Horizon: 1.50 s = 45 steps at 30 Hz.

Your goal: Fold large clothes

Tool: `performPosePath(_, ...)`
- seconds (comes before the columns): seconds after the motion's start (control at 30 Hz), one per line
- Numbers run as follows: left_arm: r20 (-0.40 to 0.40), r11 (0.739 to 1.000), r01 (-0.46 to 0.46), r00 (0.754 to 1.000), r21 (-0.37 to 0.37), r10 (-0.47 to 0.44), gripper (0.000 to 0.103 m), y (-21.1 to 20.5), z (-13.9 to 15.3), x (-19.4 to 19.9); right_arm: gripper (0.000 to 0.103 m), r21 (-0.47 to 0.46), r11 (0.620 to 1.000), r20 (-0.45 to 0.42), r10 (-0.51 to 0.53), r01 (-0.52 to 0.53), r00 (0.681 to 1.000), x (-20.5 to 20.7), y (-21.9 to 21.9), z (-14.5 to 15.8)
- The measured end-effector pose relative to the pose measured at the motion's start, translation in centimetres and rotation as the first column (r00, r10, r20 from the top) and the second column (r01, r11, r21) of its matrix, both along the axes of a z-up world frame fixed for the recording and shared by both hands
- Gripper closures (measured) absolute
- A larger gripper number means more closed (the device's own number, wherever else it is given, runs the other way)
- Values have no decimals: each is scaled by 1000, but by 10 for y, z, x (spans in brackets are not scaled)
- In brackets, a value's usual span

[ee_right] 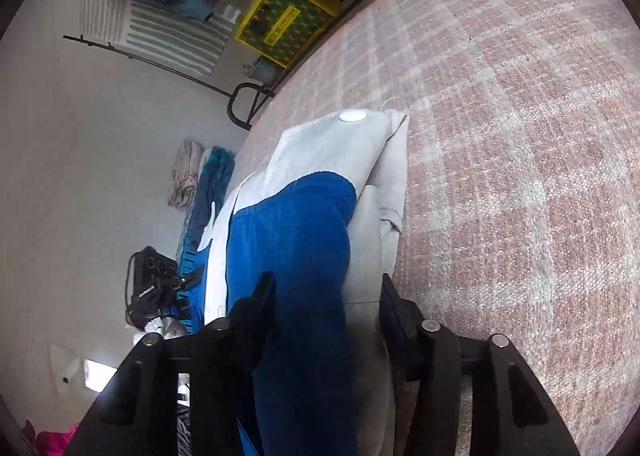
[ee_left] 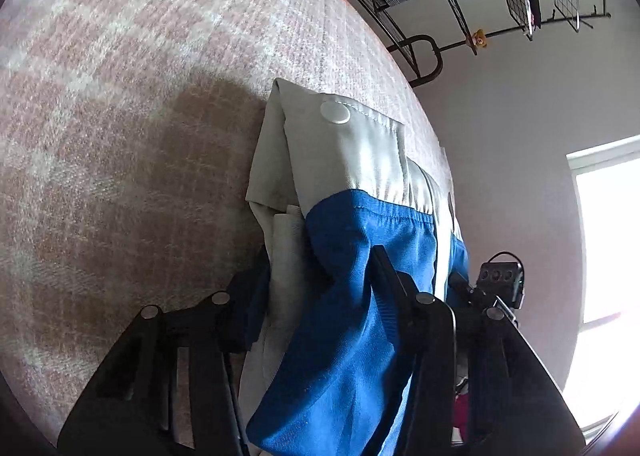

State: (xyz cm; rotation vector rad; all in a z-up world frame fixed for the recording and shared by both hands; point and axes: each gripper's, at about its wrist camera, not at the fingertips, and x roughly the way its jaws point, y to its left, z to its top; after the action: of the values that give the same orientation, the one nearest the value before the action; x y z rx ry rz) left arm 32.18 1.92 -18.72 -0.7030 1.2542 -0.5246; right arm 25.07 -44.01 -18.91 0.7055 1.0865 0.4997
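Note:
A blue and pale grey garment [ee_left: 352,159] with a white snap button [ee_left: 335,112] lies bunched in a thick fold on a pink and white checked cover [ee_left: 140,95]. My left gripper [ee_left: 316,276] is shut on this fold, with its right finger pressed into the blue cloth and its left finger behind the grey cloth. In the right wrist view the same garment [ee_right: 328,147] and its snap button [ee_right: 352,116] run away from me. The right gripper [ee_right: 326,288] is shut on it too, one finger on the blue side and one on the grey side.
The checked cover [ee_right: 520,135] stretches wide to one side of the garment. A dark metal clothes rack [ee_left: 520,27] hung with clothes, a yellow box [ee_right: 284,19] and a small heap of clothes [ee_right: 212,183] sit past the cover's edge. A bright window [ee_left: 612,236] lies at the right.

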Motion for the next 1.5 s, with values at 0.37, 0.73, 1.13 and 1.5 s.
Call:
performPosePath(0.37,203,984,49,976,169,-83,77,-27,56,-32,73,-313,950,133,34,10,990,-26,57,89)
performPosePath(0.73,335,987,50,937,152,-98,79,2,117,-87,74,-466,883,263,76,57,962,-86,128,167)
performPosePath(1.13,434,986,-83,901,143,13,80,107,175,-129,75,-561,828,355,223,16,908,-99,255,221)
performPosePath(1.5,536,947,-245,838,210,98,80,215,221,-132,75,-516,851,413,343,-94,844,-66,362,242)
